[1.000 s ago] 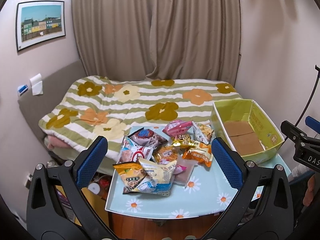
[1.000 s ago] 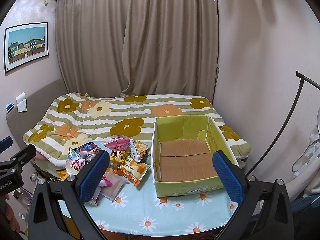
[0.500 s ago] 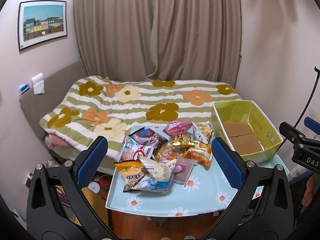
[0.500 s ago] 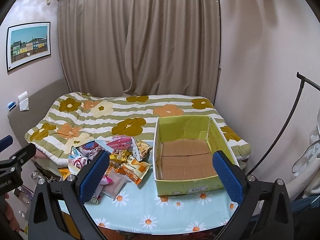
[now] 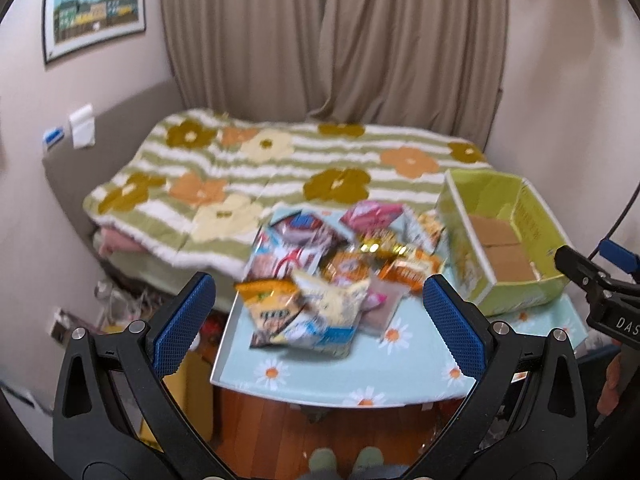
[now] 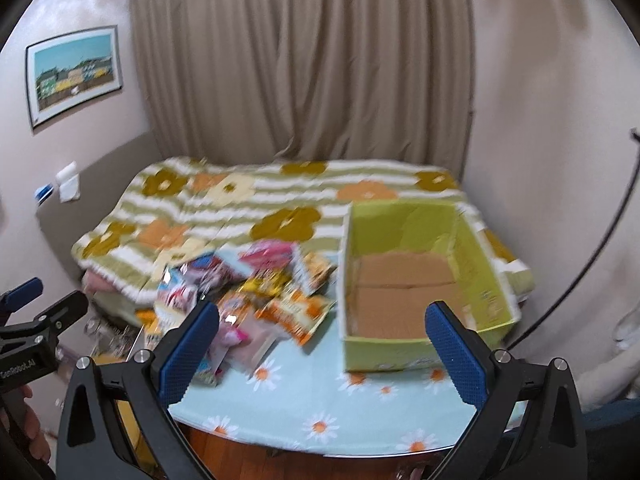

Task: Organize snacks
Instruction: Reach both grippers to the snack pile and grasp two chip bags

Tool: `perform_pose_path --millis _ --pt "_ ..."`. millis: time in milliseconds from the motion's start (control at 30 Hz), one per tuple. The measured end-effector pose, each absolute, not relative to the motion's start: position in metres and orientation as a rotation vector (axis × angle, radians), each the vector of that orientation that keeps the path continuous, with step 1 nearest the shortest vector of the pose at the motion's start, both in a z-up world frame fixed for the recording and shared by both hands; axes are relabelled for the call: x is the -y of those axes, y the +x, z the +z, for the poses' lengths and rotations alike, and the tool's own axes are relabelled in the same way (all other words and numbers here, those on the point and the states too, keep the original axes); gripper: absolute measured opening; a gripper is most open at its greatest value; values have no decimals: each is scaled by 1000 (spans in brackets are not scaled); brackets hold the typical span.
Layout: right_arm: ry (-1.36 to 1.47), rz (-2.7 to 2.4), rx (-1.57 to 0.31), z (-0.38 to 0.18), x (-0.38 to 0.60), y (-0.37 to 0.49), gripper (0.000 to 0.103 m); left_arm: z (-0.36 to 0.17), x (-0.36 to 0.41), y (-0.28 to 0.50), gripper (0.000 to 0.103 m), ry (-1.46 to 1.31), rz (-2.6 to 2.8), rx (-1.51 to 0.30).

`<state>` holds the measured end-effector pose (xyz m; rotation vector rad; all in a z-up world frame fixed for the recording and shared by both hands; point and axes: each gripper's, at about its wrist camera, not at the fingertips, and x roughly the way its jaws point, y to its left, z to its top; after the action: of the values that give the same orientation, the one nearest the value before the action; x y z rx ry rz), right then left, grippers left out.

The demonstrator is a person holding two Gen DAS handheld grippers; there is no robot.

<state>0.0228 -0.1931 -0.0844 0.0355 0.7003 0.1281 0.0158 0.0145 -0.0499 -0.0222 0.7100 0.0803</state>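
Note:
A pile of snack packets (image 5: 332, 272) lies on the left half of a small table with a light-blue daisy cloth (image 5: 320, 368). The pile also shows in the right wrist view (image 6: 256, 296). An open green cardboard box (image 5: 504, 240), empty inside, stands on the table's right side; it also shows in the right wrist view (image 6: 416, 276). My left gripper (image 5: 318, 312) is open and empty, held above the table's near edge in front of the pile. My right gripper (image 6: 322, 344) is open and empty, in front of the box and the pile's right edge.
A bed with a green-striped flowered blanket (image 5: 280, 172) lies right behind the table. Beige curtains (image 5: 332, 40) hang behind it. Clutter lies on the floor left of the table (image 5: 120, 296). A black stand pole (image 6: 580, 264) rises at the right.
Both grippers have moved forward and lower toward the table; the snacks and box look larger and blurred. Both stay open. Nothing on the table has moved.

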Motion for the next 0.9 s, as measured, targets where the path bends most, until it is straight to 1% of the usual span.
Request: perform_pose_path --millis 267,433,633,800,867,900 --pt "121 251 -883 -157 144 56 102 -118 -70 39 103 -48 95 -841" --pt "220 290 -982 -196 111 76 102 -167 -110 70 103 -95 45 -937" --pt "332 310 -1035 -220 83 96 102 -204 -137 102 102 -180 -35 -1025" --pt "413 305 -1065 -237 68 108 102 -222 -138 120 102 -150 -93 -1063" --pt "427 306 -1076 -242 61 112 97 -227 -138 125 102 -152 -115 -1076" --pt "434 309 -1084 -244 57 114 92 -231 -137 129 102 -151 -130 -1084"
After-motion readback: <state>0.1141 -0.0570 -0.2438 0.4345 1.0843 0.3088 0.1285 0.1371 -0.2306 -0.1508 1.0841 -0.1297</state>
